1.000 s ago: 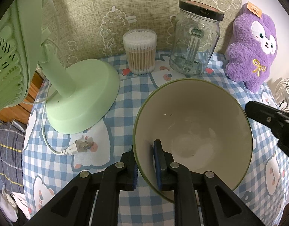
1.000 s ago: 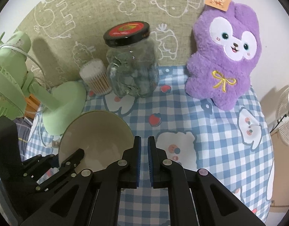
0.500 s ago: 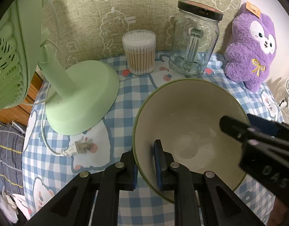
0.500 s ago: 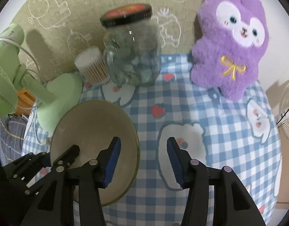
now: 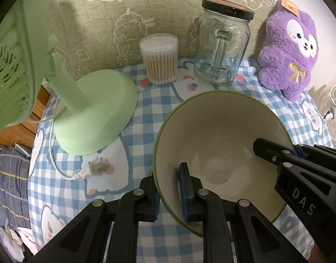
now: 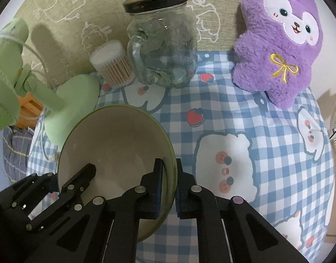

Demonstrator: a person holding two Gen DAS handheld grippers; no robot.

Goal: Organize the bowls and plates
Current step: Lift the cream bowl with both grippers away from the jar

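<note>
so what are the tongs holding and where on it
Both tongs grip the bowl by its rim: the left tongs pinch the near edge, and the right tongs straddle the right edge, one finger inside and one outside.

Bowl (image 5: 222, 135): cream inside, olive-green rim.
Tablecloth (image 6: 266, 131) under the bowl: blue-and-white check, printed with white bears and red strawberries.
Fan (image 5: 91, 114), left of the bowl: pale mint green, white cord.
Cotton swabs (image 5: 160, 60), behind the bowl: white tips, tan sticks.
Jar (image 6: 163, 50), behind the bowl: clear glass, black lid with a red top.
Plush toy (image 6: 281, 39), right of the jar: purple, white face, gold bow.
Backdrop (image 5: 146, 6) behind the bowl: khaki weave, white outline drawings.
Grippers (image 6: 168, 188): black, blue pads.
</note>
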